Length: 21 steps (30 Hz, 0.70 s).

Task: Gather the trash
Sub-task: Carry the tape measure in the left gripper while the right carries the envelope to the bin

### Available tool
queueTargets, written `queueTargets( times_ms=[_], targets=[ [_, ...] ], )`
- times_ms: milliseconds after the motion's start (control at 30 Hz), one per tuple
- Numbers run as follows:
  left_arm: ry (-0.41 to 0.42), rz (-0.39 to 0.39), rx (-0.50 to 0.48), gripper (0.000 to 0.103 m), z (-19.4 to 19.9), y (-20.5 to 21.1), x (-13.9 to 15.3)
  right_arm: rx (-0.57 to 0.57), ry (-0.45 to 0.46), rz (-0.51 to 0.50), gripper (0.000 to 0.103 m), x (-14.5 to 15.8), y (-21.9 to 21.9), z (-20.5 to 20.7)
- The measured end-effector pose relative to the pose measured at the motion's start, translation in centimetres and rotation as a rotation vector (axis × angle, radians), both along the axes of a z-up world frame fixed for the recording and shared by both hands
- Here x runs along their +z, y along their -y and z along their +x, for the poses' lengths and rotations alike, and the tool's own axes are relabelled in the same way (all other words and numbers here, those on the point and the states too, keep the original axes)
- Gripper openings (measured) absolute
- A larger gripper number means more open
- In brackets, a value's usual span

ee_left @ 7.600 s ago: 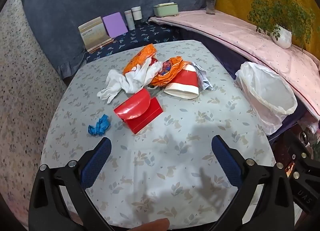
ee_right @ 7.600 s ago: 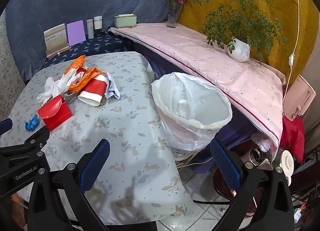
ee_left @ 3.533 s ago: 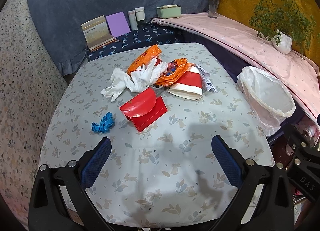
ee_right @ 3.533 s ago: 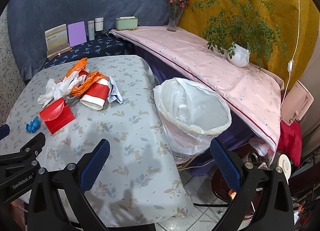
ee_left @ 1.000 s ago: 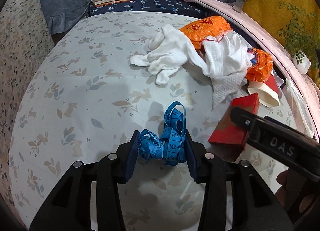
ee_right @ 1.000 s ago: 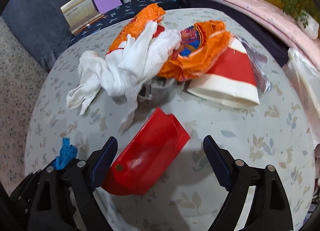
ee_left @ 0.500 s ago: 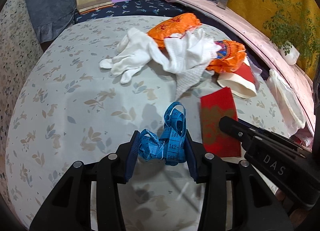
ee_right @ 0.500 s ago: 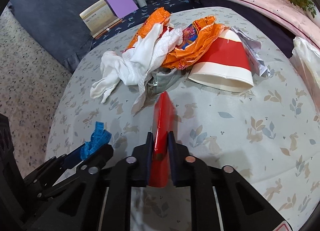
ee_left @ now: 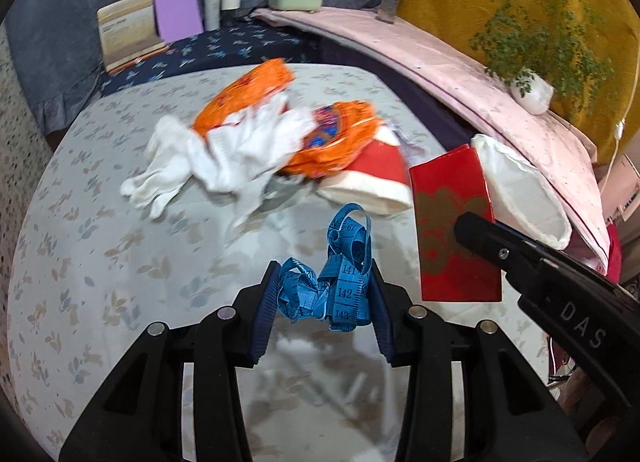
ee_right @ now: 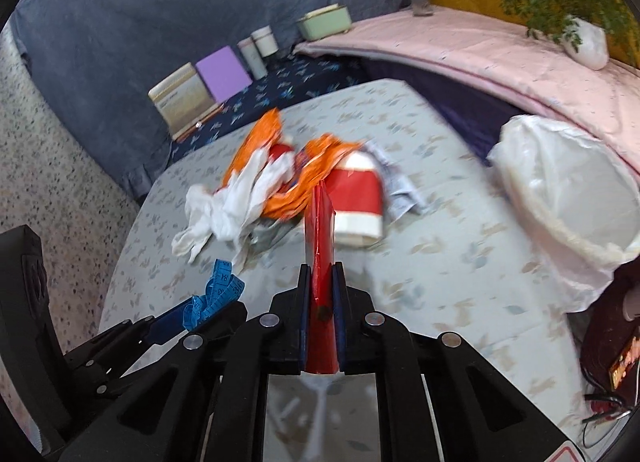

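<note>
Floral-cloth desk below me. My left hand-held gripper clamps the blue tape measure; right hand-held gripper pinches the red envelope. Lined trash bin sits right of both.

The blue measuring tape shows the numbers 141, 142 and 143, with 79 higher up. The right gripper carries the white letters "DAS".

Blue tape measure — red, perhaps gold-printed, envelope.
</note>
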State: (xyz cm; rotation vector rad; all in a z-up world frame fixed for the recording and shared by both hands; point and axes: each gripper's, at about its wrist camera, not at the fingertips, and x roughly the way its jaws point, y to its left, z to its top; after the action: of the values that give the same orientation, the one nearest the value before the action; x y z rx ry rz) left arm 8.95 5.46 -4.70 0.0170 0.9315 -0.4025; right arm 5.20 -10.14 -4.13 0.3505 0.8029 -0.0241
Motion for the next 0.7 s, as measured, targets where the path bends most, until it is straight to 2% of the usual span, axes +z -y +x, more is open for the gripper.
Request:
queueTargets(
  times_ms=[300, 700],
  targets=[
    [0.044, -0.003, -0.105, 0.04, -0.3, 7.2, 2.1, -0.157, 0.053, -0.014, 0.01, 2.0, 7.9, -2.9],
    [0.079, -0.016, -0.272, 0.04, -0.6, 18.2, 3.8, -0.353, 0.076, -0.038, 0.01, 2.3, 17.6, -5.9]
  ],
)
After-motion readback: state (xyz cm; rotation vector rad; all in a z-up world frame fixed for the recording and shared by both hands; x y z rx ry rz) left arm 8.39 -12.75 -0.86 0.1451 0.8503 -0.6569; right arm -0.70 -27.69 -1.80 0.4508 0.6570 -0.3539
